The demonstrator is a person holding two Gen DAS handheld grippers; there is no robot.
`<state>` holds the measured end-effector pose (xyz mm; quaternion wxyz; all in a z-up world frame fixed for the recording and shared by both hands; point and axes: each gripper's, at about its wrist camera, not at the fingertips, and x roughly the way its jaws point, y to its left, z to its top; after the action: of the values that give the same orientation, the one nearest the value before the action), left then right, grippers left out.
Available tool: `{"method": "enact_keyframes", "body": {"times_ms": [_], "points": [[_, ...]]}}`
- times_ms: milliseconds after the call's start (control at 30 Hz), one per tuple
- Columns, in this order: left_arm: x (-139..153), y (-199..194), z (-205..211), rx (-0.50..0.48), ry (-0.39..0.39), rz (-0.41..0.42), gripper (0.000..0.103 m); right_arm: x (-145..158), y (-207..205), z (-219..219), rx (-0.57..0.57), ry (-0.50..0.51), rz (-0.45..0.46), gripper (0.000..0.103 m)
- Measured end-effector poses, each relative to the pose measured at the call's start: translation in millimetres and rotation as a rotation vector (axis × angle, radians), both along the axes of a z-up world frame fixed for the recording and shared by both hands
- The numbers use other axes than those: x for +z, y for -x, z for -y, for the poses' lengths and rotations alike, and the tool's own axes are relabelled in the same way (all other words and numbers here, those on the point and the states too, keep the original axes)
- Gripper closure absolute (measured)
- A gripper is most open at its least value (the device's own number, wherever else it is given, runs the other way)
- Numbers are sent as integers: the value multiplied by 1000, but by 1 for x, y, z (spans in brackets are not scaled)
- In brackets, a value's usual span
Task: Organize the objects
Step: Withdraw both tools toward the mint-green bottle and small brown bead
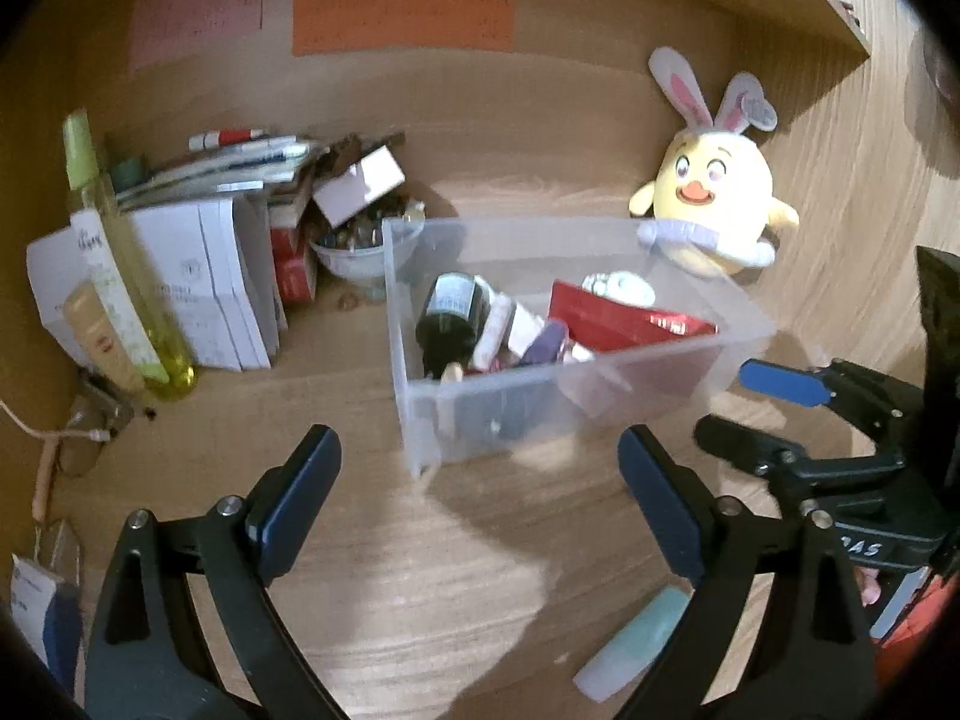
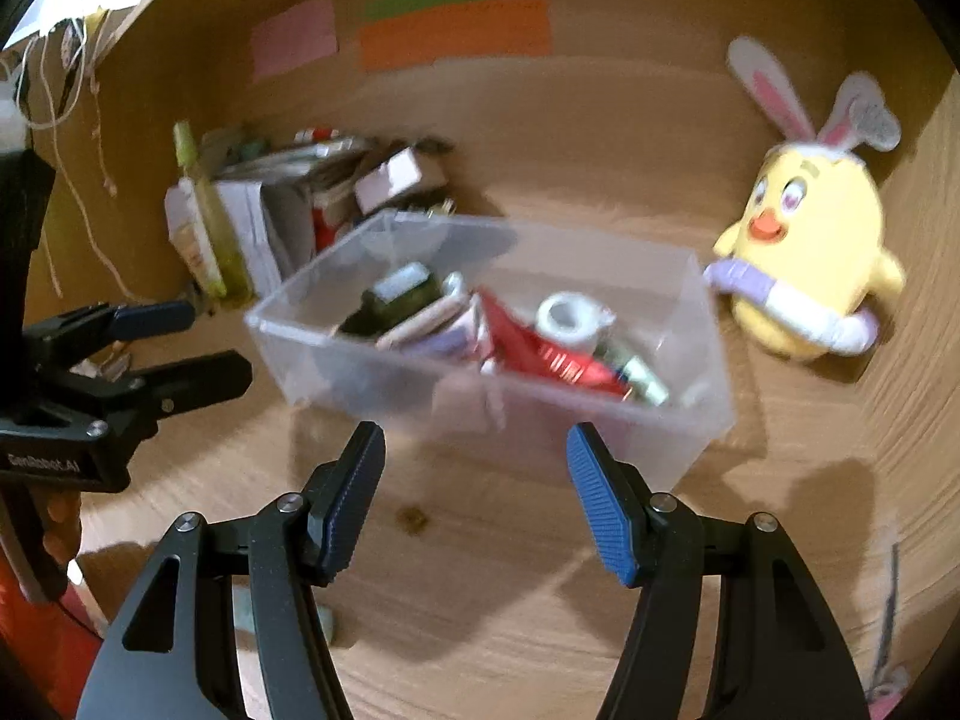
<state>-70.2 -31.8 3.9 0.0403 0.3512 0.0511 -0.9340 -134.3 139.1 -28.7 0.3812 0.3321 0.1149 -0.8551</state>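
Observation:
A clear plastic bin (image 1: 576, 414) (image 2: 336, 360) stands on the wooden desk. It holds a dark bottle (image 1: 450, 315), a red packet (image 1: 618, 321) (image 2: 540, 354), a white tape roll (image 2: 570, 315) and other small items. My left gripper (image 1: 480, 474) is open and empty, just in front of the bin; it also shows at the left of the right wrist view (image 2: 207, 339). My right gripper (image 2: 477, 468) is open and empty, close to the bin's front wall; it also shows at the right of the left wrist view (image 1: 753, 408). A pale green tube (image 1: 630, 642) lies on the desk under my left gripper.
A yellow chick plush with bunny ears (image 1: 714, 204) (image 2: 804, 252) leans at the back right. White boxes and books (image 1: 204, 276), a yellow-green bottle (image 1: 114, 252) and a bowl of small items (image 1: 354, 246) crowd the back left. Coloured notes (image 1: 402, 21) hang on the back wall.

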Motion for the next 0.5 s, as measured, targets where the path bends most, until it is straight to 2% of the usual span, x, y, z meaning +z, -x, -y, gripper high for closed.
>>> {"method": "enact_keyframes", "body": {"times_ms": [133, 267, 400, 500], "points": [[-11, -8, 0, 1, 3, 24, 8, -19, -1, 11, 37, -42, 49, 45], [-22, -16, 2, 0, -11, 57, 8, -35, 0, 22, 74, -80, 99, 57], [-34, -26, 2, -10, -17, 92, 8, -44, 4, 31, 95, -112, 131, 75], [-40, -31, -1, -28, -19, 110, 8, -45, 4, 35, 106, -121, 135, 83]]}}
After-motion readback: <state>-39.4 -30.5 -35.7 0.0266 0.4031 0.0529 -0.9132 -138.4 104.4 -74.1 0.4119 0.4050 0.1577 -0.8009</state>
